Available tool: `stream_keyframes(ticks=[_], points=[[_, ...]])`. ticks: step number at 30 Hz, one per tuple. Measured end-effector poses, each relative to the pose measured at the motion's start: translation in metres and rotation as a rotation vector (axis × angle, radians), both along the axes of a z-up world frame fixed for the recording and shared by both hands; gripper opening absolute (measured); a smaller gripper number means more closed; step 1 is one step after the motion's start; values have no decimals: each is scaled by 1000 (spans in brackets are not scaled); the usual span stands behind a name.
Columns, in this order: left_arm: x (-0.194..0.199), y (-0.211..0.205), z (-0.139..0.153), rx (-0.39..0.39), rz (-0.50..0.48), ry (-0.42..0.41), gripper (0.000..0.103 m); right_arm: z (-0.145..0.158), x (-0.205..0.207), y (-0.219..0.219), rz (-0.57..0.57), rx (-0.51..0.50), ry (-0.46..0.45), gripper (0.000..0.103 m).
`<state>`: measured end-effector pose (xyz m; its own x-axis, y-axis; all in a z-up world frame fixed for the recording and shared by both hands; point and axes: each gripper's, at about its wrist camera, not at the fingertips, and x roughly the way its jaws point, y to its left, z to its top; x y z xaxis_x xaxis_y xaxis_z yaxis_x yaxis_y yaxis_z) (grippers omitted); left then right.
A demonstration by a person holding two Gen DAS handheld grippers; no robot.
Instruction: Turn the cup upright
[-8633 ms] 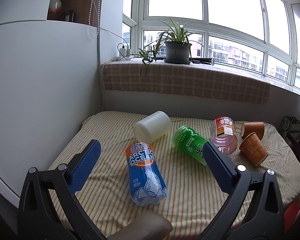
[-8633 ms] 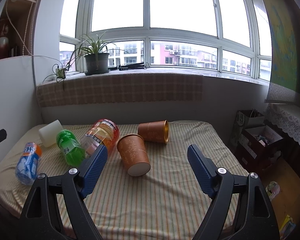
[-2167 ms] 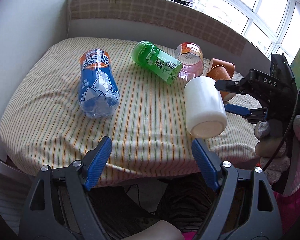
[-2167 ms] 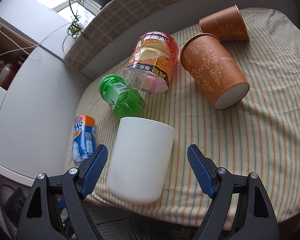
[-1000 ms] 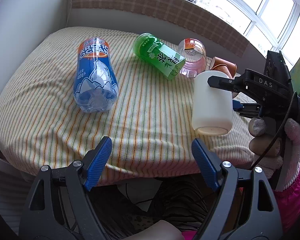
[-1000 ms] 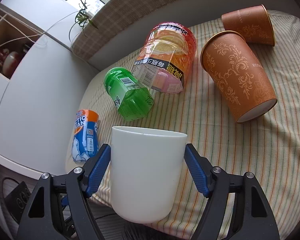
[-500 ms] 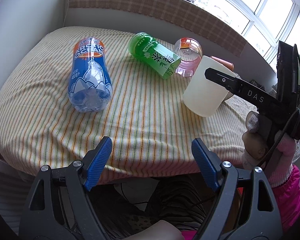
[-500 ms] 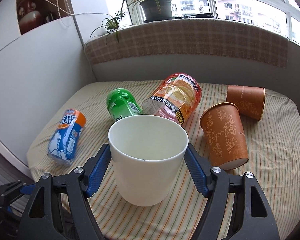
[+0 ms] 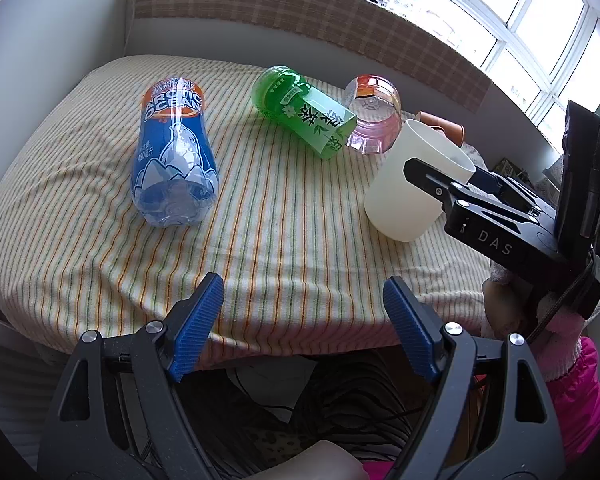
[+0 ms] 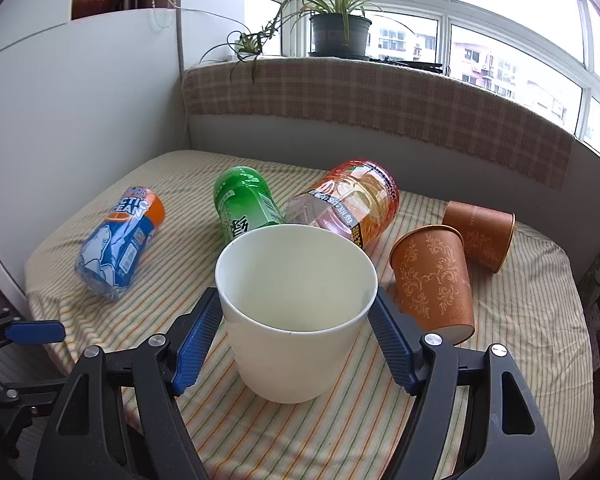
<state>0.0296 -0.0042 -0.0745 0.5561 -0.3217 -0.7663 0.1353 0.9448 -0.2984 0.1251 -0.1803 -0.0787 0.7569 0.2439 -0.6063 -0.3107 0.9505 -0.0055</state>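
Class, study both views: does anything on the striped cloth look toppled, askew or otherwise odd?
Yes. Three bottles, blue, green and orange-pink, lie on their sides, as do two brown paper cups. Only the white cup, mouth up and slightly tilted, is held in the right gripper. Nothing looks spilled.

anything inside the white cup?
The white cup, held mouth-up in the right gripper, looks empty: bare pale inner wall in the right wrist view. The near rim hides the very bottom, so a small item there can't be ruled out.
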Motion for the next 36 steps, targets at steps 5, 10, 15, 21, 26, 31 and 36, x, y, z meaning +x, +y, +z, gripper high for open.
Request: stream_keyframes(ticks=[5,10,15,21,26,31,36], points=[[0,0,-1,-2,1,0,84,-1,-4,2,3,-12,-9,74],[0,1,-2,-6,1,3,84,-2,-6,3,4,-16,-15,74],[-1,2,-2,-8,-2,5,84,-2,-10,4,25,-11,-24,74],[-2,2,-2,-9,-1,-1,84,1,-13,4,36,7,-26,74],[-4,2,-1,-2,-1,-10,84,2,-16,-1,46,38,-6,77],[-2,1,6,12,-4,-37,84,1,-25,-9,49,51,14,77],[-2,-2,20,32,-7,-100,84,3,-42,-25,25,81,19,77]])
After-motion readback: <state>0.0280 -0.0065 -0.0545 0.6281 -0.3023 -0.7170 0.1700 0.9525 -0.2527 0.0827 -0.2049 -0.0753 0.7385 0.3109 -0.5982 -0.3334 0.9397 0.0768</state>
